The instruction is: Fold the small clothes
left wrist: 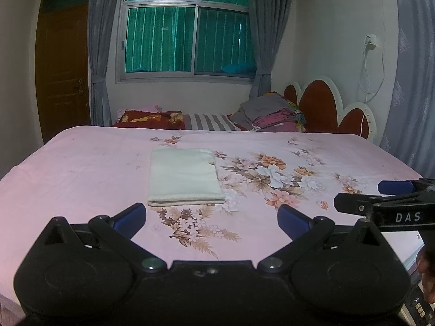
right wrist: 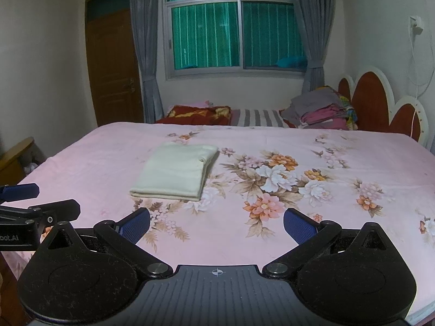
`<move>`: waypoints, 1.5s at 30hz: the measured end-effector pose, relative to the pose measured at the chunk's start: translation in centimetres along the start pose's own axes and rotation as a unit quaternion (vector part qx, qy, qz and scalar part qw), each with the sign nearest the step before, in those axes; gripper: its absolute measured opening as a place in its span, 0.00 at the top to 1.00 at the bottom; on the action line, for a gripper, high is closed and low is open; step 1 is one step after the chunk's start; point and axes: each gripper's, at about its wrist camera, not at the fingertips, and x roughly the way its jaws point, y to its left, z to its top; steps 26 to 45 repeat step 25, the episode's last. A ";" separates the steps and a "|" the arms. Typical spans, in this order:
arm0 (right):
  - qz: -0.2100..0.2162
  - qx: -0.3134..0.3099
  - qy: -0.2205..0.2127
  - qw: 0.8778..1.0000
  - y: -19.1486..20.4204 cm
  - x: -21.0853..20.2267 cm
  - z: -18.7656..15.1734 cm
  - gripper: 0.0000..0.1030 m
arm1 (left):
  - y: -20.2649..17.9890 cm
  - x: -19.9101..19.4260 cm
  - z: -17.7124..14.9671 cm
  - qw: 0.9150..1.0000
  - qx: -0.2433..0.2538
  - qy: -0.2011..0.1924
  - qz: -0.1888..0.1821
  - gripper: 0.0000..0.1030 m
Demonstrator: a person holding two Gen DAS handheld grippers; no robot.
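Cream cloth [left wrist: 185, 176], already folded into a neat rectangle, lies flat on the pink floral bedsheet [left wrist: 81, 168] in front of you, a little left of the big printed bouquet. Its thick folded edge faces you, and a small tag or seam end shows on its right side. Nothing touches it.

Your left tongs [left wrist: 212, 218] hover low over the near part of the bed, their blue-padded fingers spread wide with nothing between them; the cloth sits just beyond their tips, toward the left finger. Your right tongs [right wrist: 217, 222] are likewise spread wide and empty, held beside the left ones over the near edge of the sheet. From the right wrist view the cloth [right wrist: 176, 171] lies ahead and to the left of the gap. Each tool shows at the edge of the other's view: the right one pokes in at the right of the left wrist picture, the left one at the left of the right wrist picture.

At the far side of the bed you have a dark red patterned pillow [left wrist: 149, 119], a grey-and-white striped pillow [left wrist: 209, 122] and a stack of folded clothes [left wrist: 269, 114] in grey and pink, resting against the red headboard [left wrist: 320, 106]. Behind them stand a window [left wrist: 187, 30] with grey curtains [left wrist: 99, 54] and, at far left, a brown door [left wrist: 62, 68].
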 end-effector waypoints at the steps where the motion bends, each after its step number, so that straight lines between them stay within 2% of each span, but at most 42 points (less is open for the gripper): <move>1: 0.001 0.000 0.000 1.000 0.0 0.0 0.0 0.00 | 0.0 0.0 0.0 1.000 -0.001 0.000 0.000 0.01; 45: 0.001 0.000 0.001 1.000 -0.1 0.3 -0.1 0.00 | 0.5 0.0 0.2 1.000 0.009 -0.015 0.015 0.01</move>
